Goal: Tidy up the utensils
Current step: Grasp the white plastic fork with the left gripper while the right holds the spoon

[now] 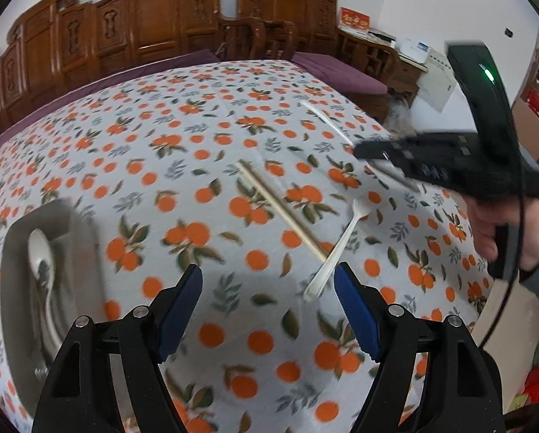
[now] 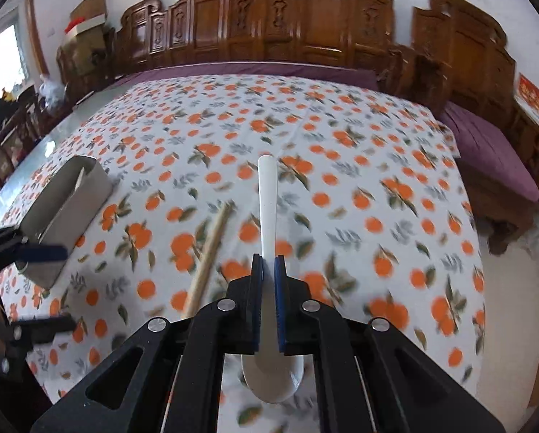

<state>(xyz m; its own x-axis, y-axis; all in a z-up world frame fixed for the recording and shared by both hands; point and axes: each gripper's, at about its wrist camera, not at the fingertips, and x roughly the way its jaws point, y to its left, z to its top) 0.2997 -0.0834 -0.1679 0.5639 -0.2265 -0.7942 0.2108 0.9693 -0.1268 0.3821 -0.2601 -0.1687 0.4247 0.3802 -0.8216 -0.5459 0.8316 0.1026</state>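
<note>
1. At the far left of the table sits a grey rectangular utensil holder [image 1: 16, 252] with divided compartments. It already holds a white ceramic spoon [image 1: 40, 252] and what look like metal pieces, too blurred to name.
2. The left gripper [image 1: 267, 281] hangs over the orange-patterned tablecloth [image 1: 197, 137] with its blue-padded jaws wide apart and nothing between them. The handle end of a white plastic fork [image 1: 336, 249] lies just ahead of its right-hand pad.
3. A pair of pale wooden chopsticks [image 1: 280, 207] lies diagonally mid-table, its near end touching or crossing the fork. I cannot tell which.
4. Further right, a long white utensil [image 1: 323, 117] rests apart near the far edge.
5. The right gripper [image 2: 268, 263] is clamped tight on the neck of a second white ceramic spoon [image 2: 267, 198], handle pointing forward, bowl tucked beneath the jaws.
6. Step in hand, as I judge it: carrying this spoon to the holder.
7. The next move calls for swinging it left across the table, lining it up over the spoon compartment, then loosening the grip. Meanwhile the left gripper looks placed to close on the fork.
</note>
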